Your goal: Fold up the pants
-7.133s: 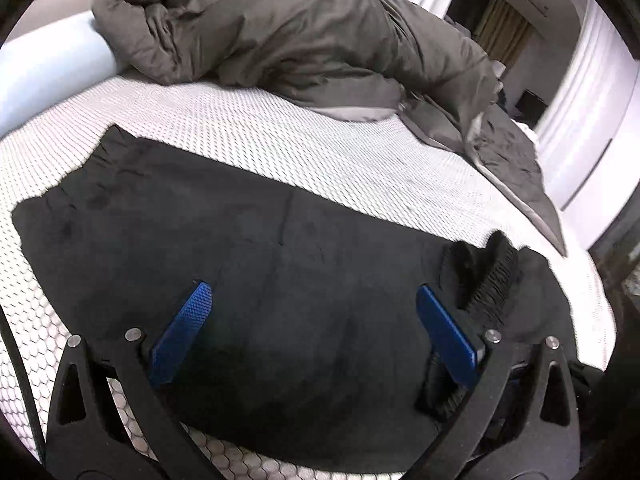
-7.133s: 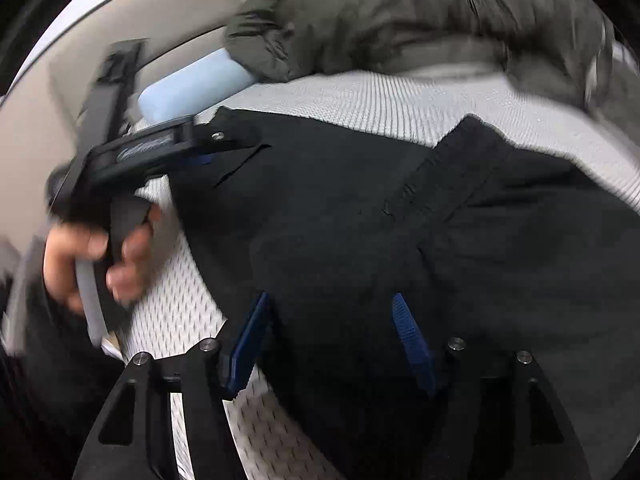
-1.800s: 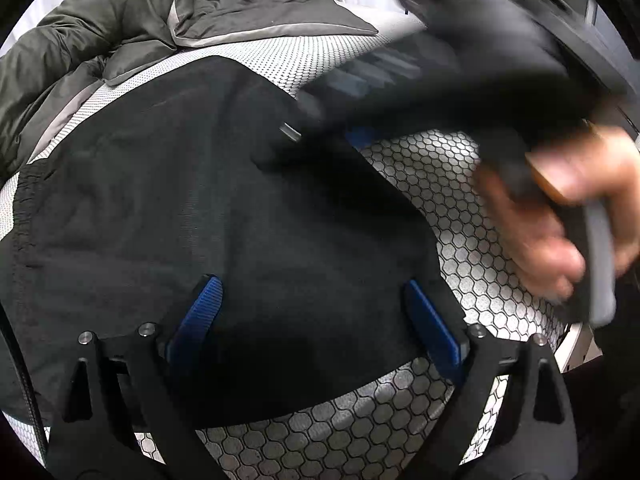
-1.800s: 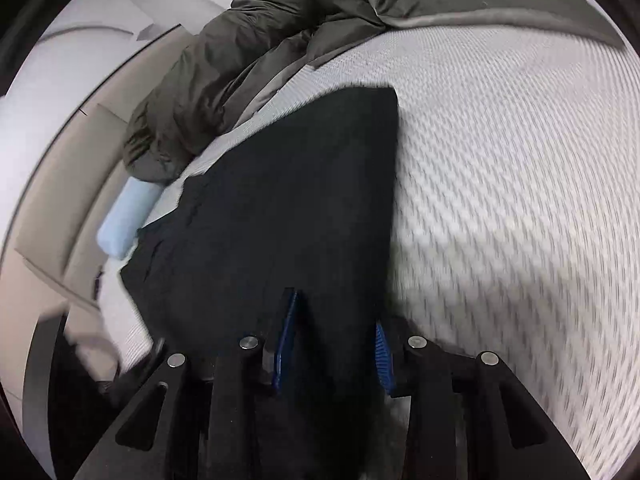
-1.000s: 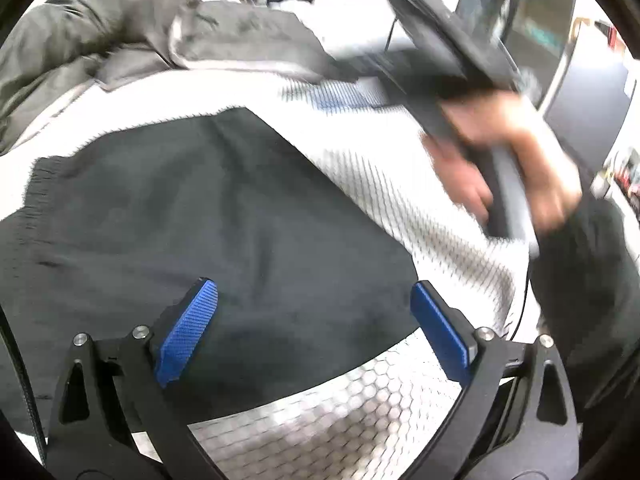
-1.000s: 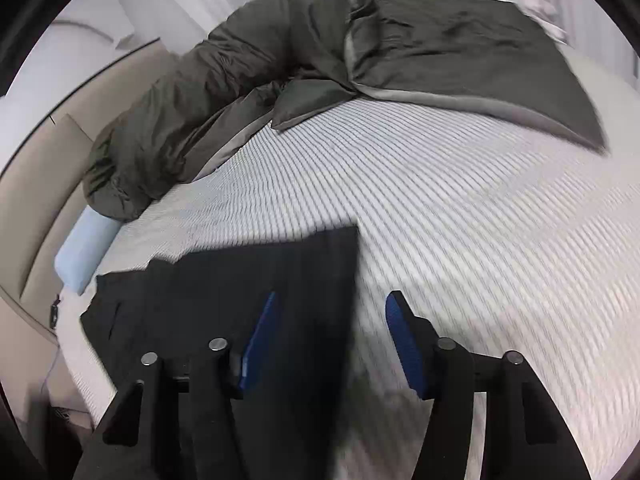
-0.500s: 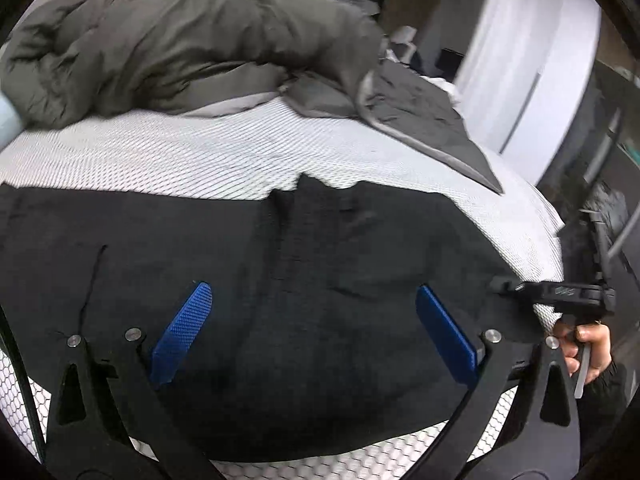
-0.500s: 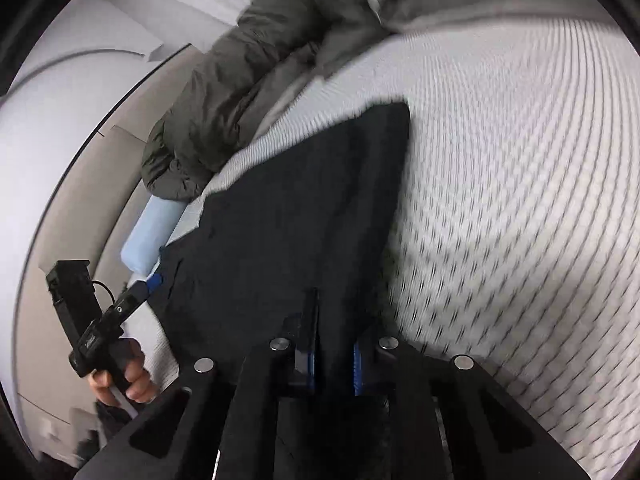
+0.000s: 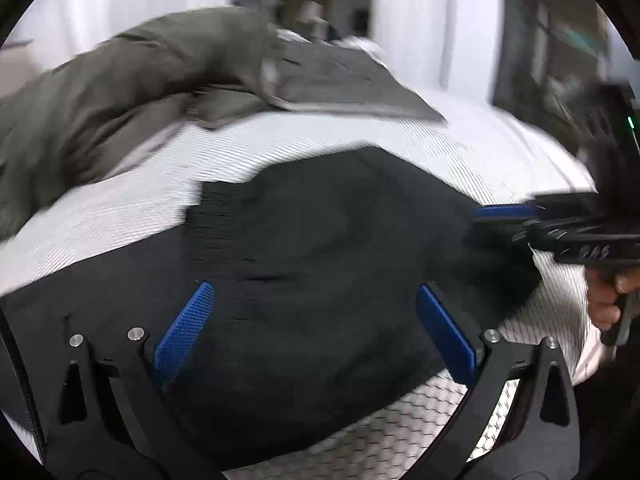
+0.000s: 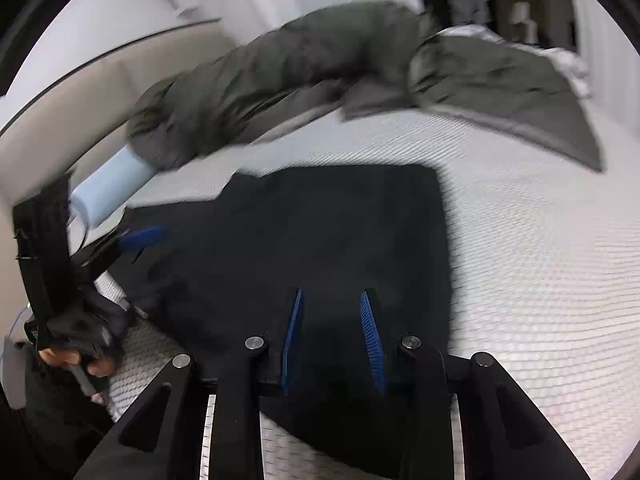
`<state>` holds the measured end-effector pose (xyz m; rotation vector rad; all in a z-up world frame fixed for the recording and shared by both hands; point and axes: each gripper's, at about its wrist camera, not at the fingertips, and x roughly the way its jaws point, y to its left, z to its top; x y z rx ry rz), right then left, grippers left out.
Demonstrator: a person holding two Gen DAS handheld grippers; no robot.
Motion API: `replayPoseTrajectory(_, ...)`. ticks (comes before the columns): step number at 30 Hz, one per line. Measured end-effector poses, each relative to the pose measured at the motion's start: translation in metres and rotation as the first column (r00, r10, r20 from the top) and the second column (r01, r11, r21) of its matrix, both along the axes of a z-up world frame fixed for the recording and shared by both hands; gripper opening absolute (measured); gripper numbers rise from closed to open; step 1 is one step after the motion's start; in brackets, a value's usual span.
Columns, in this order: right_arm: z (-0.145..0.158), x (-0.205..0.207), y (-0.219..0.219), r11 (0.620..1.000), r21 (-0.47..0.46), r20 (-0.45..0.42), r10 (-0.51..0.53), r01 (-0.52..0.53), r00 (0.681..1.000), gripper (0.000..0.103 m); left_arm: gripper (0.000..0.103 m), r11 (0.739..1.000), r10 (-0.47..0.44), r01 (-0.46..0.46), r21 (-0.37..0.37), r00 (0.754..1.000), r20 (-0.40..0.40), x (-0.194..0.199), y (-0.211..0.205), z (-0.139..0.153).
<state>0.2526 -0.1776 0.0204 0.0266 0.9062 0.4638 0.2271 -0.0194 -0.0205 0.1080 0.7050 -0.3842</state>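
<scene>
The black pants lie spread on the white mattress; they also show in the right wrist view. My left gripper is open wide above the near part of the pants, holding nothing. My right gripper has its jaws partly apart over the pants' near edge, with black cloth between and under the pads; a grip cannot be confirmed. The right gripper shows in the left wrist view at the pants' right end. The left gripper shows in the right wrist view at the left end.
A crumpled olive-grey duvet lies along the far side of the bed, also in the right wrist view. A light blue pillow lies by the beige headboard. The mattress edge runs just under my left gripper.
Both views have swung and blurred. My right gripper's jaws, nearly shut half a second ago, have come apart. My left gripper stays wide open over the pants.
</scene>
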Motion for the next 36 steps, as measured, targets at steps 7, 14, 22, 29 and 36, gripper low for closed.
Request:
replayPoseTrajectory(7, -0.040, 0.011, 0.027, 0.979, -0.177, -0.084, 0.084, -0.098, 0.993, 0.030, 0.097, 0.988, -0.066, 0.090, 0.125, 0.980, -0.187, 0.016, -0.013, -0.042)
replayPoseTrajectory(14, -0.021, 0.007, -0.030, 0.984, -0.181, -0.050, -0.007, -0.002, 0.999, 0.032, 0.097, 0.996, -0.080, 0.084, 0.028, 0.990, -0.119, 0.001, 0.003, -0.013)
replayPoseTrajectory(22, -0.014, 0.055, 0.020, 0.995, -0.102, -0.020, -0.002, 0.000, 1.000, 0.041, 0.093, 0.998, 0.046, -0.049, -0.042, 0.995, -0.086, 0.062, 0.004, 0.009)
replayPoseTrajectory(29, -0.047, 0.076, 0.027, 0.963, -0.264, -0.090, 0.021, -0.044, 0.996, 0.041, 0.066, 0.995, 0.076, -0.060, 0.081, 0.976, -0.204, 0.106, 0.004, -0.023)
replayPoseTrajectory(36, -0.032, 0.077, -0.016, 0.947, -0.297, -0.033, -0.140, 0.124, 0.990, 0.043, 0.066, 0.998, 0.052, -0.060, -0.028, 0.974, -0.221, 0.101, 0.027, -0.002)
